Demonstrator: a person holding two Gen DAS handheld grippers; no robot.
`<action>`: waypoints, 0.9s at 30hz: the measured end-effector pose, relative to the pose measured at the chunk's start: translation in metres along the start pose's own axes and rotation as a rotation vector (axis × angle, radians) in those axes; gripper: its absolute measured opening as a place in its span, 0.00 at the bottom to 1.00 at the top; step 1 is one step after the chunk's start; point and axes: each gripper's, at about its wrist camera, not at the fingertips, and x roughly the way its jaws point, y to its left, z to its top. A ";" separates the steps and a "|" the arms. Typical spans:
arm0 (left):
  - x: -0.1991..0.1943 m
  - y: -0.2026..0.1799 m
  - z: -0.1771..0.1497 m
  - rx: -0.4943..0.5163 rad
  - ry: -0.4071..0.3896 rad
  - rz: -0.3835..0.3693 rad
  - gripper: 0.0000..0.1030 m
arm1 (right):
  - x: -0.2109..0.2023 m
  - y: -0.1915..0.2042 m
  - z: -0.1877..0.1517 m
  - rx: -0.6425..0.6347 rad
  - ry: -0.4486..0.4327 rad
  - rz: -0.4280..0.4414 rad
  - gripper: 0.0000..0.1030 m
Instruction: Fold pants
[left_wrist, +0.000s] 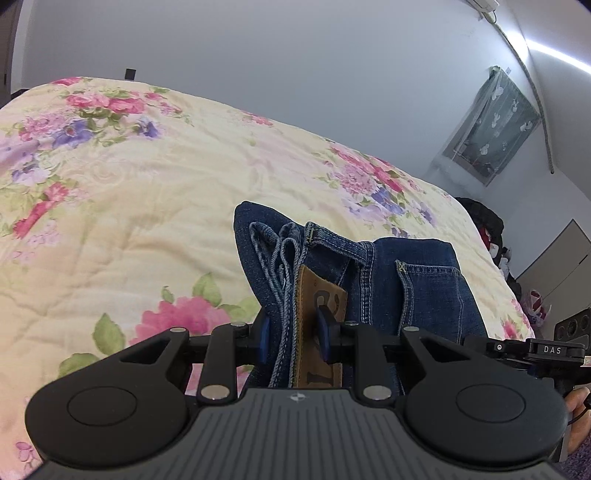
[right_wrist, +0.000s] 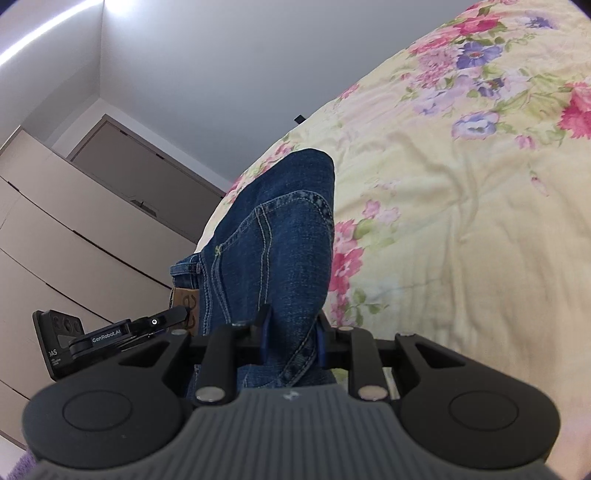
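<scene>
Dark blue jeans (left_wrist: 406, 280) are bunched and folded, held up over a floral bed. My left gripper (left_wrist: 293, 338) is shut on the waistband, its blue pads pinching the layers beside the brown leather patch (left_wrist: 319, 302). My right gripper (right_wrist: 291, 338) is shut on another part of the jeans (right_wrist: 280, 240) near a back pocket seam. The jeans rise away from both grippers. The other gripper's body shows at the right edge of the left wrist view (left_wrist: 532, 349) and at the left in the right wrist view (right_wrist: 107, 338).
The bed has a cream quilt with pink and purple flowers (left_wrist: 129, 192), also in the right wrist view (right_wrist: 461, 221). A beige wardrobe (right_wrist: 74, 221) stands beside the bed. Dark clutter (left_wrist: 491, 229) lies past the bed's far corner. A covered window (left_wrist: 491, 125) is on the wall.
</scene>
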 end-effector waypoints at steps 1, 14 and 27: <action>-0.003 0.006 -0.001 -0.004 0.001 0.009 0.27 | 0.007 0.004 -0.004 0.004 0.009 0.009 0.18; 0.013 0.095 -0.009 -0.094 0.044 0.075 0.27 | 0.105 0.016 -0.021 0.036 0.120 0.012 0.18; 0.068 0.166 -0.024 -0.169 0.083 0.055 0.28 | 0.184 -0.014 -0.019 0.062 0.199 -0.035 0.18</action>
